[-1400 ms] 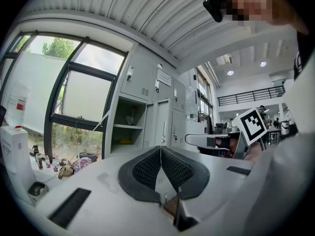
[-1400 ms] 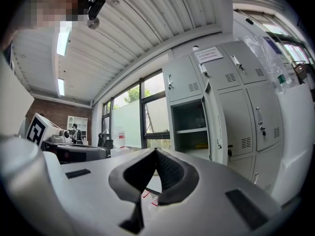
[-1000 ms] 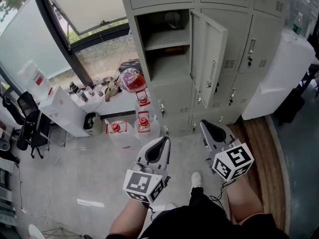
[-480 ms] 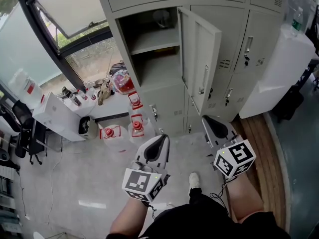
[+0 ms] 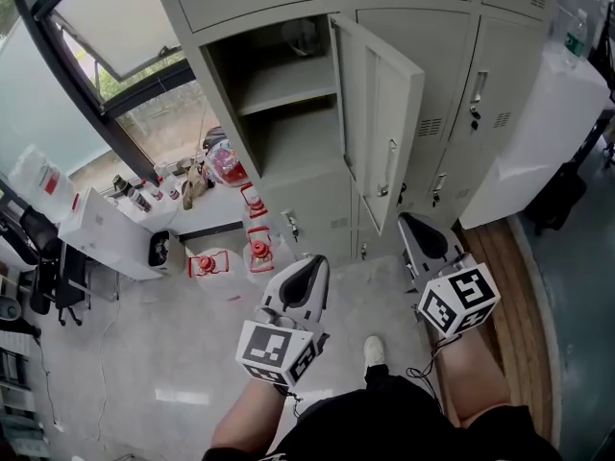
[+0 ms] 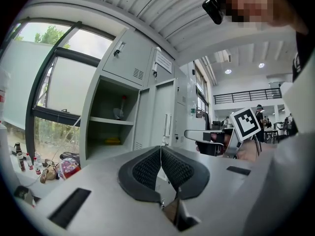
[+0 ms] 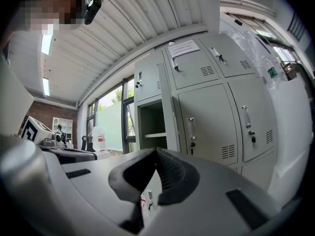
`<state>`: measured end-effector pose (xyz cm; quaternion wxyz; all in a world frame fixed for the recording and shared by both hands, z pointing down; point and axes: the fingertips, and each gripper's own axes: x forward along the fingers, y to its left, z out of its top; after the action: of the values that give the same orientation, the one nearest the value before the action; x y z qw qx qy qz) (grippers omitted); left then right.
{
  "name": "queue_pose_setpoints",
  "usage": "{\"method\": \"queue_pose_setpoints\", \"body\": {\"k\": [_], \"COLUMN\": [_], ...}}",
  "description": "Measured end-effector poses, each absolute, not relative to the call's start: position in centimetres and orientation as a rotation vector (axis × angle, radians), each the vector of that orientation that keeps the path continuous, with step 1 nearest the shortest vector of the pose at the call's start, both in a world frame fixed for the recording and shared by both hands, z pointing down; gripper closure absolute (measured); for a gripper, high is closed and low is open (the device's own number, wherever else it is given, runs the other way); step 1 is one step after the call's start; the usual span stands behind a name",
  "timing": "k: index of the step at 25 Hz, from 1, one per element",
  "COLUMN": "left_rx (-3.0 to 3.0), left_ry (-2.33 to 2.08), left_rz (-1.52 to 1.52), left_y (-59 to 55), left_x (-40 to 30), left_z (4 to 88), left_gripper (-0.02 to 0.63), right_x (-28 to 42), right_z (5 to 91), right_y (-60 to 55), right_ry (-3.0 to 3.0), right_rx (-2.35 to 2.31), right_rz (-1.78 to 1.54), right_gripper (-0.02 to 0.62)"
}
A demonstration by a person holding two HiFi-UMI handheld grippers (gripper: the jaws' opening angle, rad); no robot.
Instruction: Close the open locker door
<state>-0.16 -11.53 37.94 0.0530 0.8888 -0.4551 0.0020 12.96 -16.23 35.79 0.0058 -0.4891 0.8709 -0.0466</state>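
The locker door (image 5: 380, 113) stands swung wide open (a handle shows on it). Below it and well apart, the left gripper (image 5: 309, 267) and right gripper (image 5: 415, 227) have jaws pressed together, holding nothing.

No legible text, apparently.

The right gripper (image 7: 156, 154) has its jaws pressed together with nothing between them. Beyond it stands a grey locker bank (image 7: 221, 107). One compartment (image 7: 152, 124) is open and shows a shelf, and its locker door (image 7: 169, 114) is seen almost edge-on. A paper note (image 7: 182, 47) is stuck on the locker above. A window (image 7: 110, 122) lies to the left.
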Motion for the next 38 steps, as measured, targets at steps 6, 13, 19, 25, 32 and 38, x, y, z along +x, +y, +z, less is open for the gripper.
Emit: {"method": "queue_pose_setpoints", "body": {"k": [6, 13, 19, 25, 32, 38], "left_rx": [2.696, 2.683, 2.687, 2.677, 2.668, 2.649], "left_ry": [-1.399, -1.415, -1.437, -1.463, -1.494, -1.517], "left_rz": [0.0, -0.018, -0.035, -0.033, -0.031, -0.027], "left_y": [-13.4, -15.0, -16.1, -17.2, -18.3, -18.8], "left_x": [0.3, 0.9, 1.5, 1.7, 1.8, 1.8], "left_z": [37.7, 37.4, 36.6, 36.3, 36.0, 36.0], "left_gripper": [0.588, 0.589, 0.589, 0.588, 0.589, 0.589], "right_x": [13.6, 13.8, 13.3, 12.6, 11.5, 10.1], "right_z": [35.1, 34.4, 34.0, 34.0, 34.1, 34.1], "right_y": [-18.5, -20.9, -22.5, -23.6, -23.6, -23.4], "right_ry": [2.722, 2.734, 2.781, 2.827, 2.906, 2.963], "right_rx": [-1.527, -1.485, -1.408, -1.351, -1.273, -1.219], "right_rz": [-0.116, -0.123, -0.151, -0.15, -0.1, -0.06], "right_gripper": [0.476, 0.38, 0.347, 0.347, 0.396, 0.396]}}
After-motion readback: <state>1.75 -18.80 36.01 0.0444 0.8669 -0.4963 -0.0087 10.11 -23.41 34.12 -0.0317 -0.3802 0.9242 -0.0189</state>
